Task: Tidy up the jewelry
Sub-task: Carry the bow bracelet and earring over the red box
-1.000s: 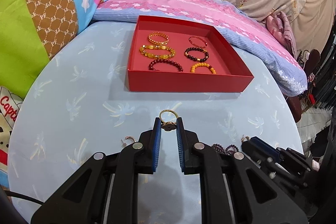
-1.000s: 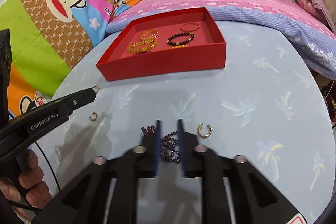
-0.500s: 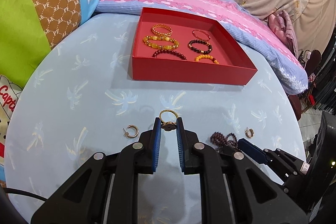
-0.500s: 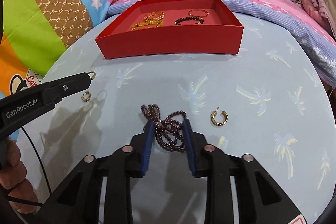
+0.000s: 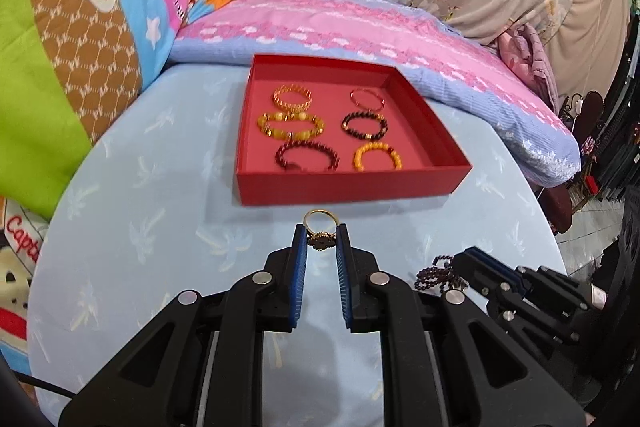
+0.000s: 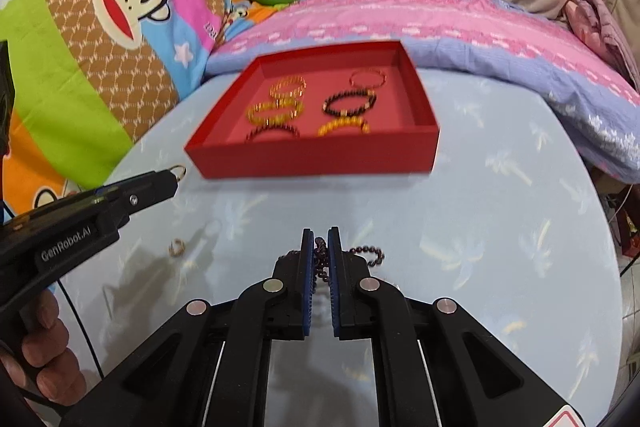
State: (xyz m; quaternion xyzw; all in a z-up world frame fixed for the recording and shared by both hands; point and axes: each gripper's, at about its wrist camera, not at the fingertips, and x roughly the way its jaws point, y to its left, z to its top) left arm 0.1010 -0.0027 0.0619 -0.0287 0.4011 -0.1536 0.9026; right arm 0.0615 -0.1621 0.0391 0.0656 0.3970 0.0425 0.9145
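**Both pieces gripped, red tray is next**

Now I am at the carrying step. My left tool [image 5: 321,242] pinches a gold ring [image 5: 320,225] at its dark ornament, just in front of the red tray [image 5: 352,183]. My right tool [image 6: 321,247] is pressed together on a dark bead necklace [image 6: 362,254]; part of the strand hangs out beside the blue pads. It has just been closing, and a second ago the beads lay loose on the desk [image 6: 500,247] between spread pads. Since then both tools seem to have risen a little, toward the tray.

Six bracelets [image 5: 290,125] lie in two columns inside the tray; its right part is free. One small gold earring [image 6: 176,247] waits on the desk, left of the tray's front. Next, I think, each tool must go over the front wall and release in the free part, gently, because the necklace may swing or tangle.
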